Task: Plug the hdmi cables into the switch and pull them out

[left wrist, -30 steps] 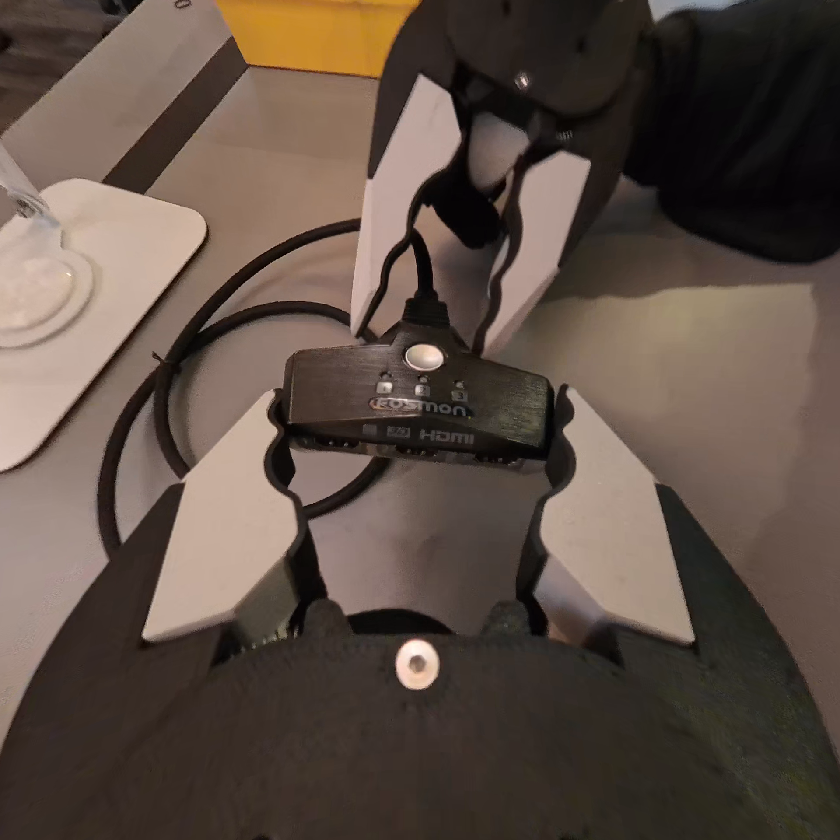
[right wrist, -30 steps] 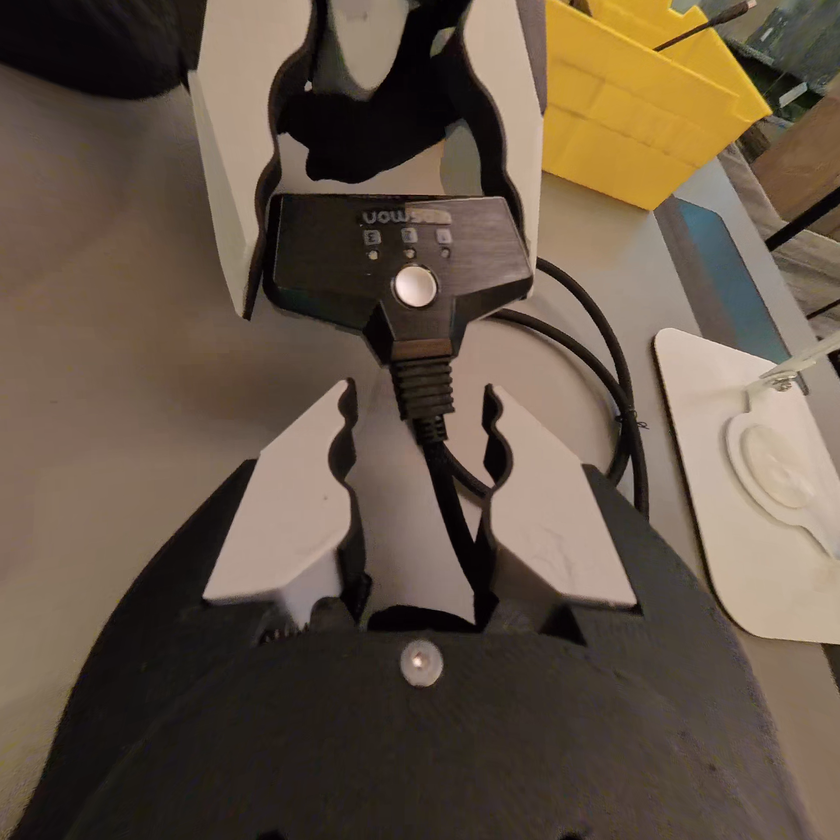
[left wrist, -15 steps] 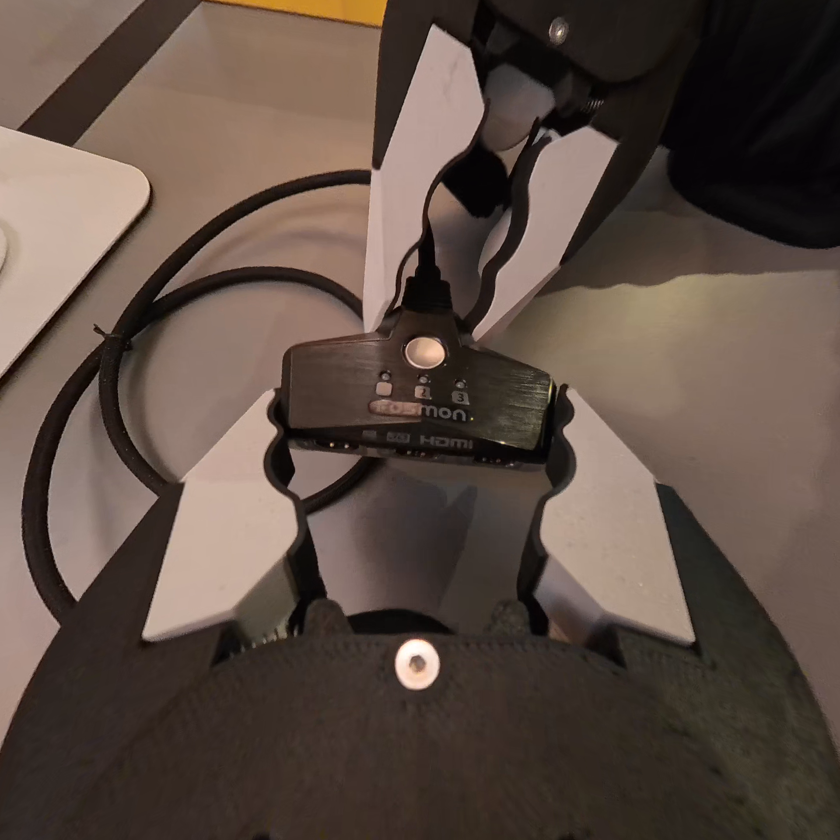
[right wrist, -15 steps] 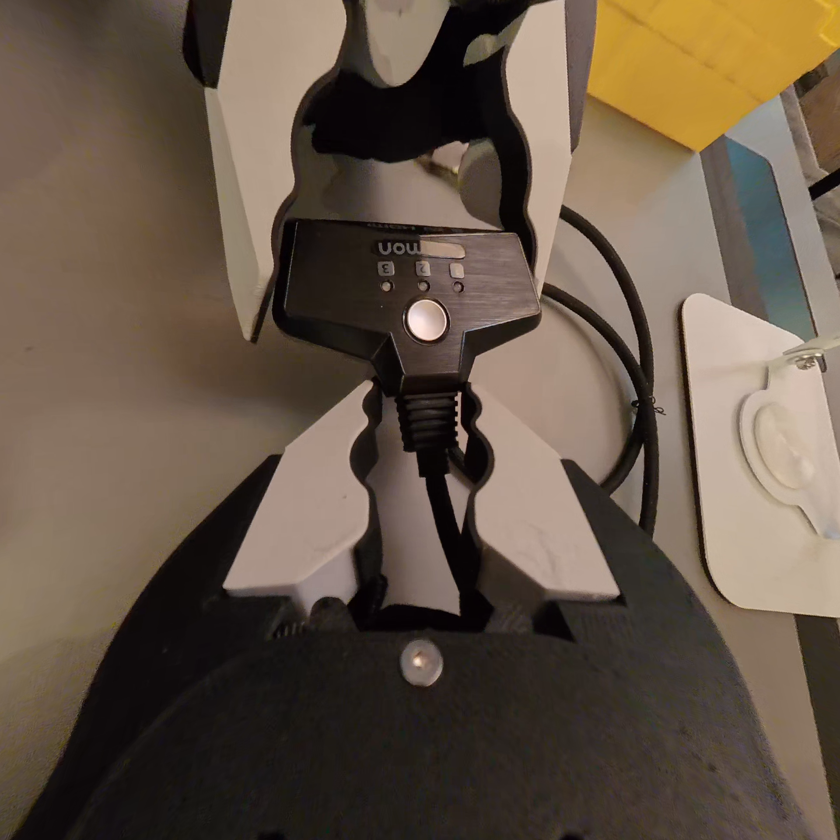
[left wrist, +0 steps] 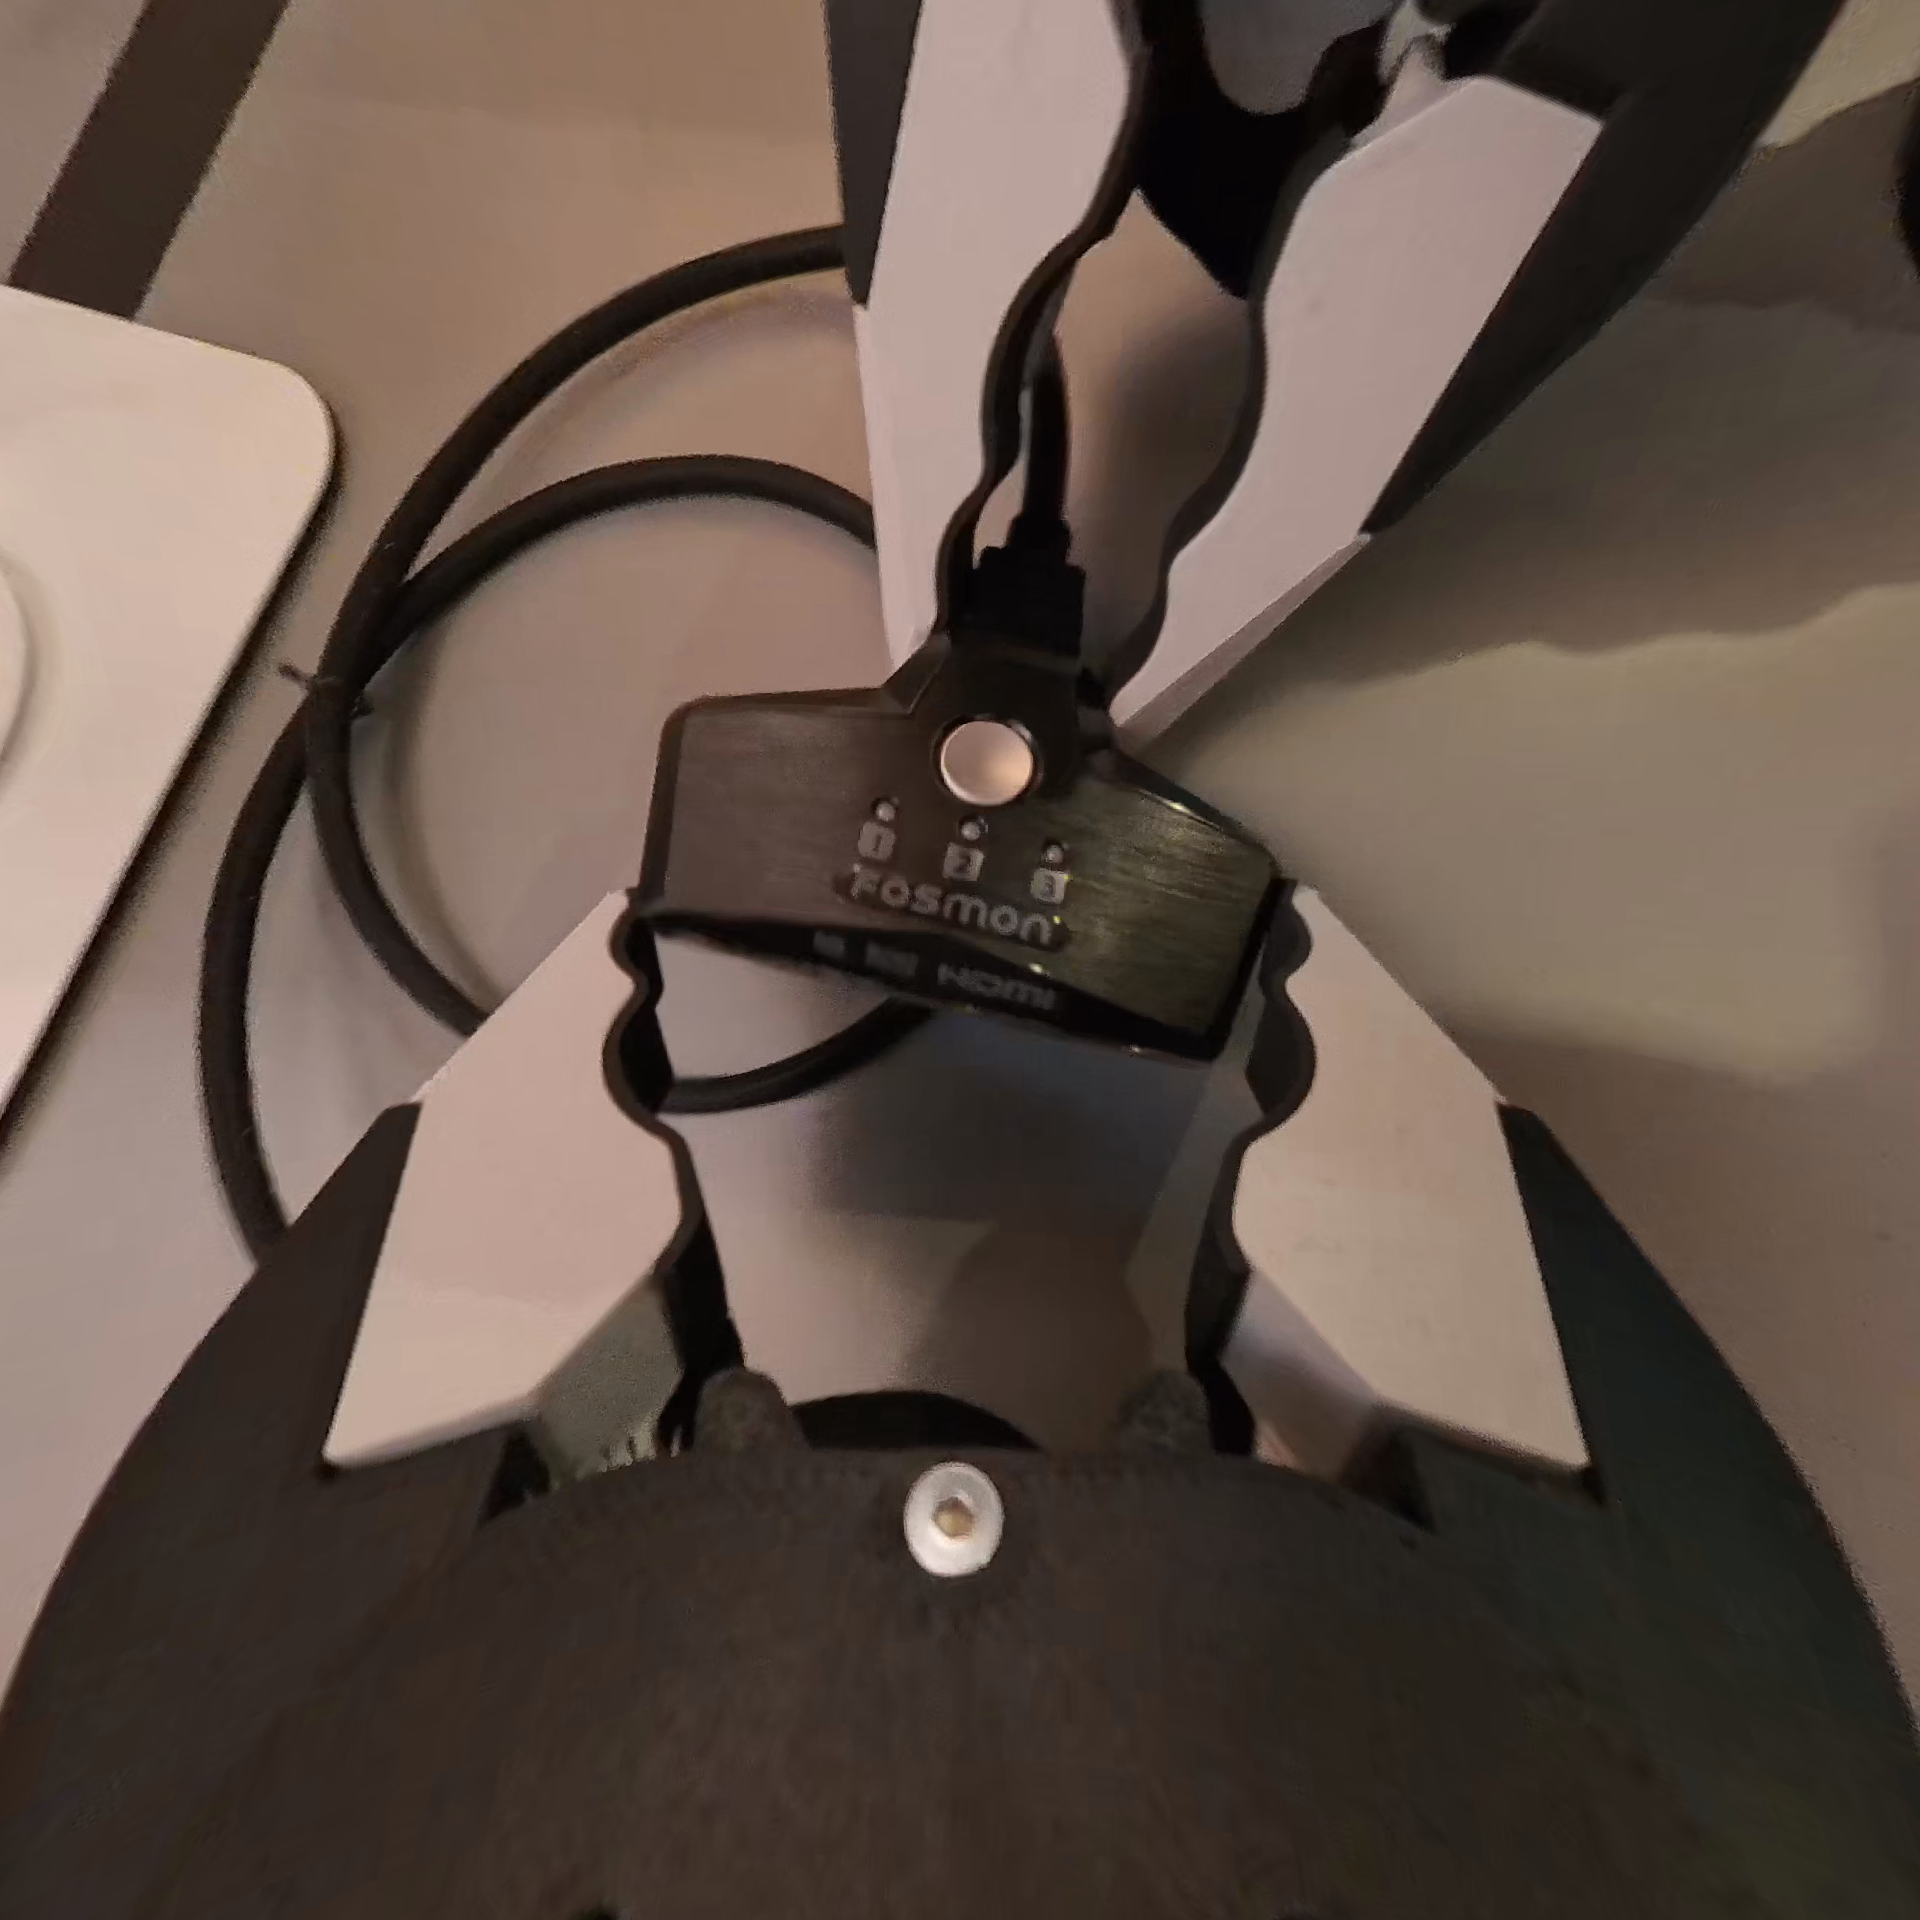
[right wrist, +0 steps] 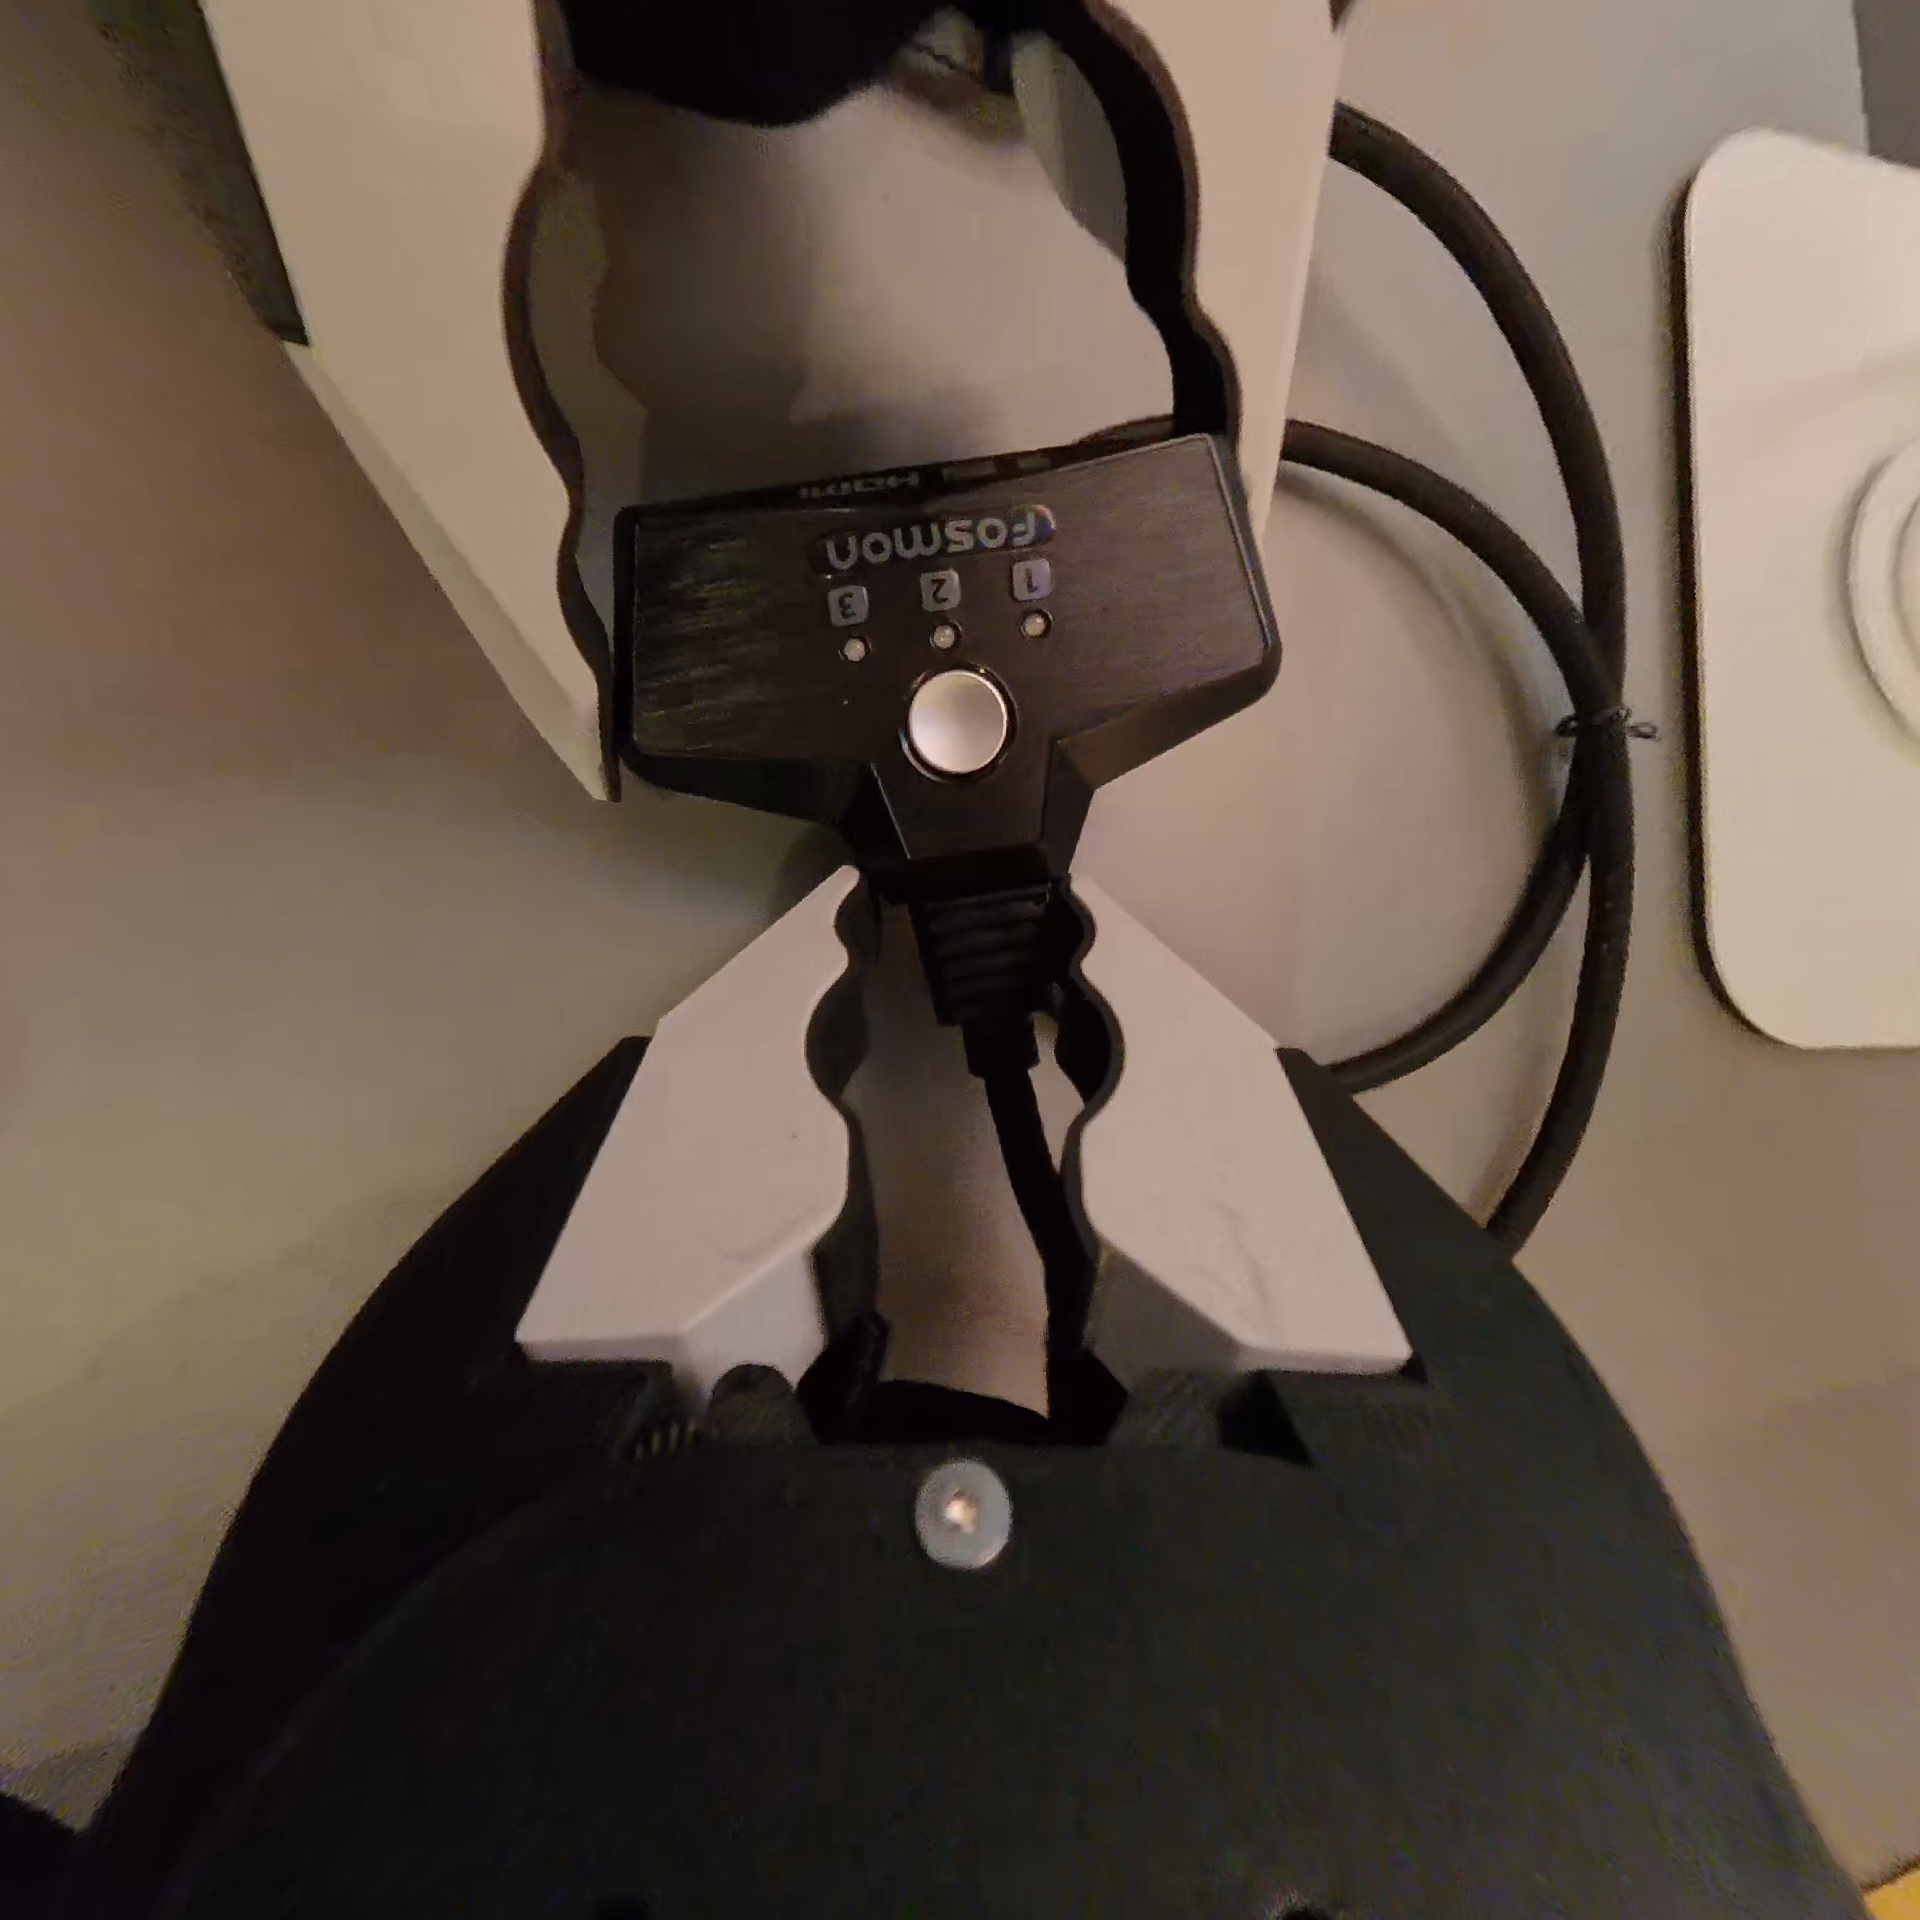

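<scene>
Black switch [left wrist: 956, 883] in left jaws | right jaws clamp its pigtail [right wrist: 987, 945] | cable [left wrist: 343, 790] coiled beside white pad [left wrist: 135, 582]

Switch held between two grippers facing each other over the surface, cable loops to one side.

In the left wrist view the switch [left wrist: 961, 883] sits at frame centre, its wide end between the fingers of the left gripper [left wrist: 951, 997] at the bottom, while the right gripper [left wrist: 1029, 644] reaches down from the top around the switch's cable stub [left wrist: 1023, 582]. The looped cable [left wrist: 312, 831] lies on the surface [left wrist: 1558, 831] at centre left, with a flat pad [left wrist: 125, 623] at the left edge. In the right wrist view the layout is reversed: right gripper [right wrist: 971, 935] at the bottom, loops at right, pad at the right edge.
</scene>
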The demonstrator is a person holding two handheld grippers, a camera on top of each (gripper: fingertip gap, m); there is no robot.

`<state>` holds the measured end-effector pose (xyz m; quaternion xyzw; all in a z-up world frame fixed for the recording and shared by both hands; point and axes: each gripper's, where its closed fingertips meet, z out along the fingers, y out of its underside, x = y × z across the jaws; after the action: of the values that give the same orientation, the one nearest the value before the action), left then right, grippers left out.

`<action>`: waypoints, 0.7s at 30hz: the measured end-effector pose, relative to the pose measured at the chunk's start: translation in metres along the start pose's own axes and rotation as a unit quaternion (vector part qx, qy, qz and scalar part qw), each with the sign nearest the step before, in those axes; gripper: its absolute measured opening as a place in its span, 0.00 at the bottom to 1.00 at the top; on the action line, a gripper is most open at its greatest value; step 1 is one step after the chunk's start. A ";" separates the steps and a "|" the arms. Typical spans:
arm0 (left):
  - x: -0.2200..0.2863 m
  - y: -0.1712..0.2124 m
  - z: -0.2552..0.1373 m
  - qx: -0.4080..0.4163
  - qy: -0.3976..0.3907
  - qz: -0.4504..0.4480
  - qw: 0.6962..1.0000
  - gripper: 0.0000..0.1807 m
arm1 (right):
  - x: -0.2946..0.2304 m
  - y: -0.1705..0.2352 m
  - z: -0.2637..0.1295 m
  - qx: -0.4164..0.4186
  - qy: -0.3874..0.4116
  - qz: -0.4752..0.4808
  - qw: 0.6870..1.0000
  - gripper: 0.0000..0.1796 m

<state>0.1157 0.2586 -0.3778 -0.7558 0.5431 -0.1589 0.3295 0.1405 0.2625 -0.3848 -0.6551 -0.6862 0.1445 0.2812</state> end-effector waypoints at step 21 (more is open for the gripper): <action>-0.087 0.055 -0.200 0.027 -0.238 -0.136 0.961 0.39 | -0.005 -0.012 0.004 0.059 -0.024 0.002 0.998 0.27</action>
<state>-0.0749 0.2628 -0.2579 -0.8291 0.3365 -0.0323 0.4453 0.1282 0.2573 -0.3823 -0.6353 -0.6815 0.2007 0.3027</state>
